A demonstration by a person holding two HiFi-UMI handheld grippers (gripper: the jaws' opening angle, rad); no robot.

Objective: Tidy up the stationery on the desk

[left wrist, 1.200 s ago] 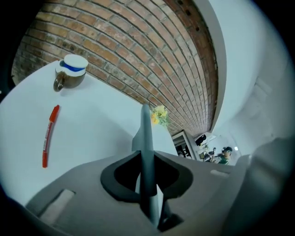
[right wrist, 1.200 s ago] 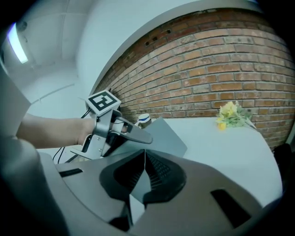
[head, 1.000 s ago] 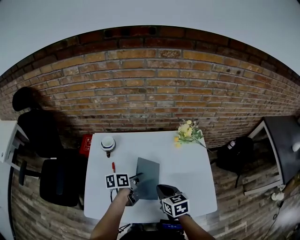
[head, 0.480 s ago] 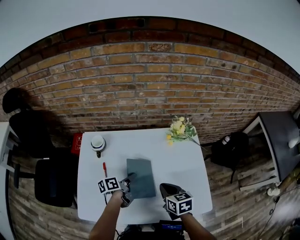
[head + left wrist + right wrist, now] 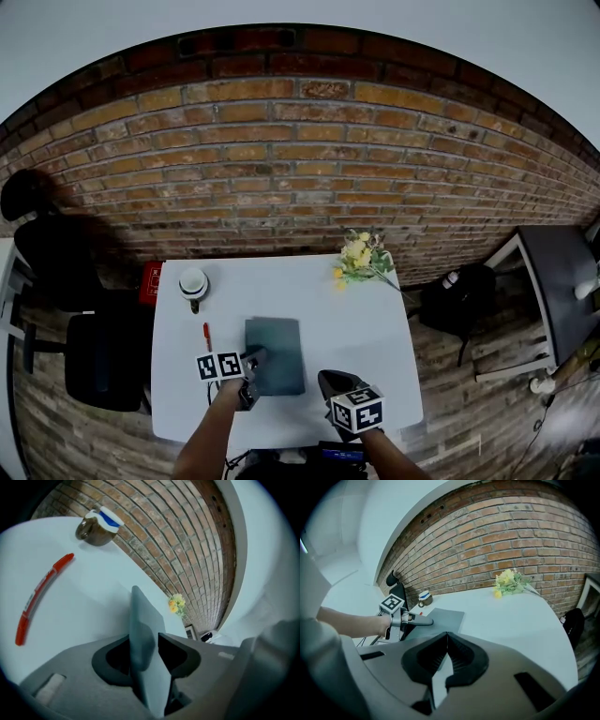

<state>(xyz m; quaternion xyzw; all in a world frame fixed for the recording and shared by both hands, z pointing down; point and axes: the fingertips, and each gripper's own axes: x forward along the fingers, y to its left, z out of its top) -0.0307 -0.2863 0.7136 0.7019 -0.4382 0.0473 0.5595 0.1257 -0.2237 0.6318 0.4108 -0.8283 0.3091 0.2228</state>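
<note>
with the left gripper (image 5: 146, 641) fingers just opening around the grey notebook (image 5: 277, 352) edge at centre frame, i'm aiming to back out level without dragging it, while the right gripper (image 5: 446, 635) fingers are sitting closed and empty.

Dim flat light, fisheye warp, soft edges

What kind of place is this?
Probably a small office or study corner: a white desk with a grey notebook and red pen, a black office chair beside it, a brick wall behind.
</note>
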